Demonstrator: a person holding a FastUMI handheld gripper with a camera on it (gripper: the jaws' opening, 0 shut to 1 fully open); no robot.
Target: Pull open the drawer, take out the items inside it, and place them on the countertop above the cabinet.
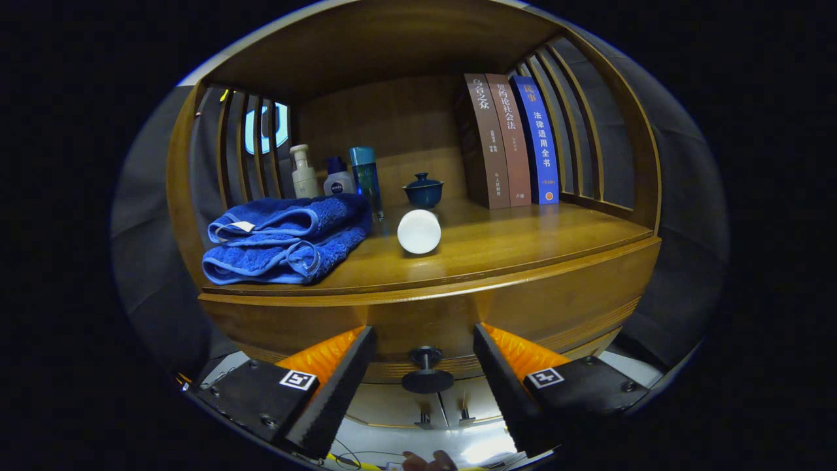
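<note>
A wooden cabinet stands ahead of me with its drawer front [562,307] closed below the countertop [523,242]. The drawer's dark round knob [426,374] sits on a short stem, right between my two fingers. My gripper [425,340] is open, with a finger [340,386] on each side of the knob and neither one touching it. The inside of the drawer is hidden.
On the countertop lie a folded blue towel [284,239], a white round object [419,231], a dark blue lidded cup [423,190], several bottles [335,176] at the back left and three upright books [513,147] at the back right. Slatted wooden sides enclose the shelf.
</note>
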